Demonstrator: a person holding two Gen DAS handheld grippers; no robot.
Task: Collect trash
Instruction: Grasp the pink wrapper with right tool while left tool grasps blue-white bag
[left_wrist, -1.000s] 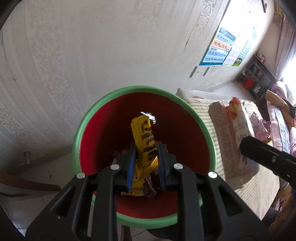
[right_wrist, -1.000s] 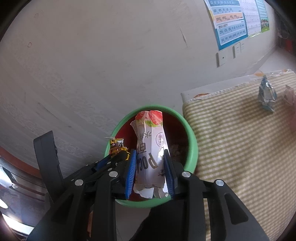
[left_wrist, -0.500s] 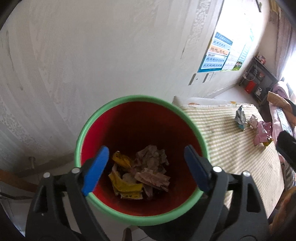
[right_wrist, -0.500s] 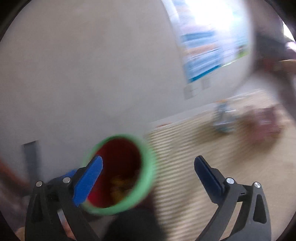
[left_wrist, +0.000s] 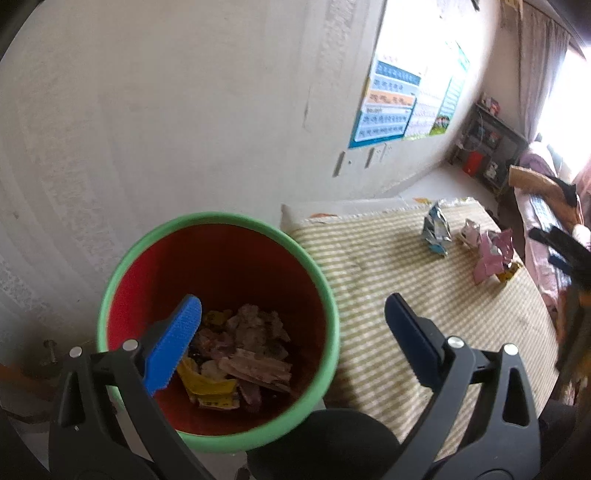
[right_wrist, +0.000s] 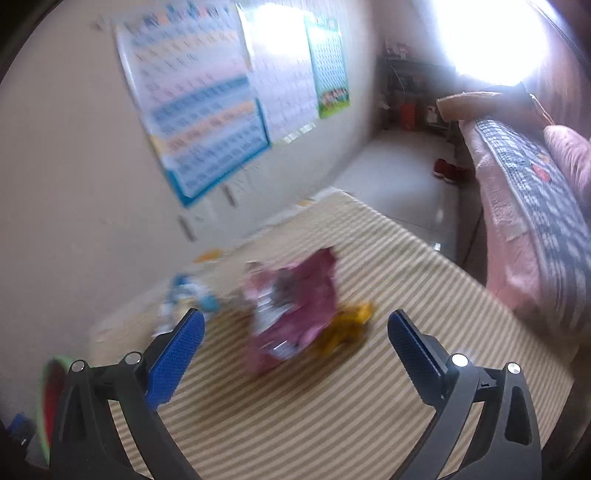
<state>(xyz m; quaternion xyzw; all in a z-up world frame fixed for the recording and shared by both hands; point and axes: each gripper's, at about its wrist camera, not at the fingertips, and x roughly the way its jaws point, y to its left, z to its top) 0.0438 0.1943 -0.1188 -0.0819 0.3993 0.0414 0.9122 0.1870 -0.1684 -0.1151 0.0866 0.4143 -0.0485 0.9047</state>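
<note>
A red bin with a green rim stands left of the striped table and holds several wrappers, one yellow. My left gripper is open and empty above the bin's right rim. My right gripper is open and empty over the table, just short of a crumpled pink wrapper with a yellow wrapper beside it. A blue and silver wrapper lies further left. The same wrappers show in the left wrist view: blue and silver, pink.
The table has a green-striped cloth and stands against a pale wall with posters. A bed with pink and blue bedding is at the right. A dark shelf stands in the far corner.
Both grippers opened and dropped their wrappers into the bin. The right gripper then swung right from the bin to the wrappers on the table. The left gripper drew back slightly.
</note>
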